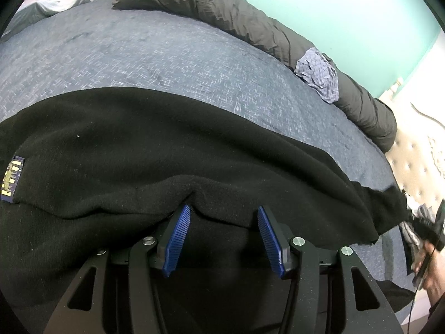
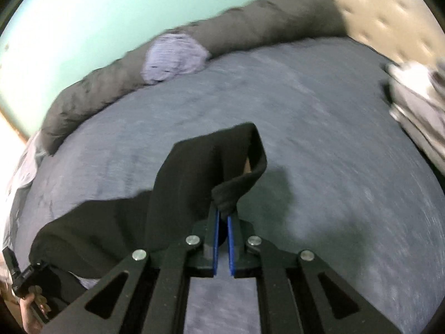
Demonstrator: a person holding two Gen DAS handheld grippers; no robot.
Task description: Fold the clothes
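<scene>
A black fleece garment (image 1: 167, 144) lies spread on the blue-grey bed cover (image 1: 139, 55), with a navy and yellow label (image 1: 11, 178) at its left. My left gripper (image 1: 224, 208) stands open over its near folded edge, which lies across the tips of the blue pads (image 1: 179, 239). In the right wrist view my right gripper (image 2: 224, 211) is shut on a narrow end of the same black garment (image 2: 194, 172) and holds it lifted above the bed cover (image 2: 333, 139), with the cloth trailing down to the left. That view is blurred.
A rolled dark grey duvet (image 1: 236, 14) runs along the far edge by the teal wall, with a crumpled striped cloth (image 1: 319, 75) on it. A tufted cream headboard (image 1: 411, 153) is at the right. A pile of grey folded clothes (image 2: 417, 103) sits at the right edge.
</scene>
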